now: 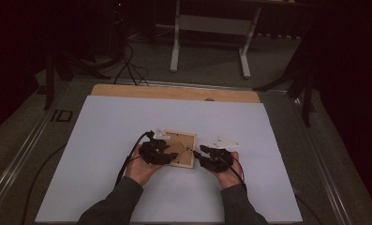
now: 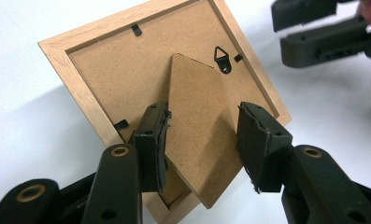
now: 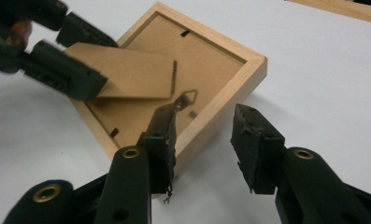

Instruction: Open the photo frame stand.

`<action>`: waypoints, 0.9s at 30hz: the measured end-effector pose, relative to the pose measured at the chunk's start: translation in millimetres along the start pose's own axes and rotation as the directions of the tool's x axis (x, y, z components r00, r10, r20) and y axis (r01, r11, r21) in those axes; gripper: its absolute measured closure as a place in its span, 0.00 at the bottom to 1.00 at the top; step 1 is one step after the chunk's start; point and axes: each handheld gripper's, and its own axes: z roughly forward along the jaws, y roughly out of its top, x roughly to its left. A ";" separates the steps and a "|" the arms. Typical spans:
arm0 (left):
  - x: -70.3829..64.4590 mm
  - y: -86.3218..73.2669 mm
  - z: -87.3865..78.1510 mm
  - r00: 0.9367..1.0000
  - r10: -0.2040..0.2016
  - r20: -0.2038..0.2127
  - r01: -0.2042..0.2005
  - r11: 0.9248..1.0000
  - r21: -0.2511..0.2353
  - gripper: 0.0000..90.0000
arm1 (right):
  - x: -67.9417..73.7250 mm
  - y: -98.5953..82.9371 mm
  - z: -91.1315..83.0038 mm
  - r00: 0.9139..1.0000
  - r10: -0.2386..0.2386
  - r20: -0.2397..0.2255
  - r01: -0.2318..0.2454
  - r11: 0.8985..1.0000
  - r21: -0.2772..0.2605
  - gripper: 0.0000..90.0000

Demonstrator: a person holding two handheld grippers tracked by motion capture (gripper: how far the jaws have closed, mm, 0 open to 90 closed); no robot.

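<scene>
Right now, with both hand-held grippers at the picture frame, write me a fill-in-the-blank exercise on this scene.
1. The picture frame lies with its ____ side facing up.
2. The left hand-held gripper has its open jaws on either side of the frame's cardboard ____.
3. The frame rests on a ____ sheet that covers the table.
4. The right hand-held gripper has one jaw over the frame's back and the other outside its ____ edge.

Missing words: back; stand; white; wooden

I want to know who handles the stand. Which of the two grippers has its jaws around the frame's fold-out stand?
The left gripper: its open jaws straddle the cardboard stand. The right gripper sits at the picture frame edge, by the hanger.
</scene>
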 end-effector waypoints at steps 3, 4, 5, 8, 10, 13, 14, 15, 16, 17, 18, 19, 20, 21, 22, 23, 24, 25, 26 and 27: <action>-4.8 -2.7 -2.3 0.999 0.031 -0.021 -0.031 0.999 -0.015 0.61 | -3.6 2.7 0.3 1.000 0.018 -0.007 -0.018 1.000 -0.002 0.64; -4.8 -2.7 -2.3 0.999 0.031 -0.021 -0.031 0.999 -0.015 0.61 | -4.9 3.9 0.6 1.000 0.021 -0.008 -0.021 1.000 -0.001 0.64; -8.2 -5.0 -3.4 0.998 0.051 -0.035 -0.052 0.998 -0.032 0.61 | -6.0 5.2 1.1 1.000 0.026 -0.010 -0.026 1.000 -0.002 0.63; -11.7 -8.0 -5.1 0.996 0.077 -0.052 -0.080 0.996 -0.048 0.61 | -8.8 10.0 4.3 0.999 0.031 -0.029 -0.031 0.999 0.007 0.60; -13.8 -10.2 -5.9 0.994 0.089 -0.062 -0.093 0.994 -0.057 0.61 | -11.1 13.7 7.6 0.999 0.041 -0.037 -0.040 0.999 0.012 0.59; -16.1 -14.5 -7.5 0.990 0.117 -0.074 -0.123 0.990 -0.076 0.61 | -15.1 19.0 12.9 0.997 0.069 -0.046 -0.068 0.998 0.020 0.55; -16.7 -15.7 -7.9 0.990 0.120 -0.077 -0.126 0.989 -0.081 0.61 | -16.4 20.7 14.5 0.996 0.073 -0.050 -0.072 0.997 0.023 0.55; -16.7 -15.7 -7.9 0.990 0.120 -0.077 -0.126 0.989 -0.081 0.61 | -16.4 20.7 14.5 0.996 0.073 -0.050 -0.072 0.997 0.023 0.55; -17.9 -18.7 -8.8 0.988 0.131 -0.083 -0.139 0.986 -0.094 0.61 | -17.9 23.5 17.2 0.994 0.082 -0.071 -0.080 0.996 0.029 0.52; -18.5 -20.5 -9.2 0.986 0.140 -0.088 -0.148 0.984 -0.100 0.61 | -18.3 24.4 18.3 0.994 0.082 -0.076 -0.079 0.996 0.034 0.51; -18.6 -21.5 -9.5 0.985 0.145 -0.092 -0.154 0.983 -0.103 0.61 | -18.6 25.7 20.1 0.994 0.083 -0.076 -0.080 0.996 0.043 0.50; -18.6 -21.5 -9.5 0.985 0.145 -0.092 -0.154 0.983 -0.103 0.61 | -19.1 26.2 20.9 0.994 0.084 -0.076 -0.080 0.996 0.048 0.50; -18.2 -24.2 -10.4 0.984 0.153 -0.092 -0.162 0.980 -0.112 0.61 | -20.4 26.6 22.3 0.992 0.092 -0.083 -0.088 0.995 0.052 0.50; -18.2 -24.2 -10.4 0.984 0.153 -0.092 -0.162 0.980 -0.112 0.61 | -20.4 26.6 22.3 0.992 0.092 -0.083 -0.088 0.995 0.052 0.50; -18.4 -25.8 -10.7 0.983 0.160 -0.094 -0.171 0.978 -0.119 0.61 | -23.0 26.3 25.1 0.988 0.115 -0.108 -0.108 0.992 0.068 0.49; -18.8 -26.8 -11.0 0.981 0.166 -0.097 -0.177 0.977 -0.122 0.61 | -24.3 25.7 26.5 0.985 0.122 -0.125 -0.113 0.991 0.075 0.49; -18.8 -27.2 -11.1 0.980 0.171 -0.099 -0.182 0.975 -0.124 0.61 | -24.3 25.7 26.5 0.985 0.122 -0.125 -0.113 0.991 0.075 0.49; -18.4 -27.9 -11.2 0.981 0.170 -0.096 -0.182 0.975 -0.127 0.61 | -25.2 25.4 27.2 0.982 0.129 -0.139 -0.119 0.990 0.072 0.50; -17.6 -28.2 -11.4 0.981 0.172 -0.092 -0.183 0.975 -0.130 0.61 | -26.4 25.3 27.6 0.979 0.135 -0.151 -0.125 0.990 0.072 0.51; -17.2 -28.4 -11.6 0.981 0.172 -0.090 -0.183 0.975 -0.130 0.61 | -27.1 25.3 27.4 0.978 0.136 -0.159 -0.126 0.989 0.072 0.51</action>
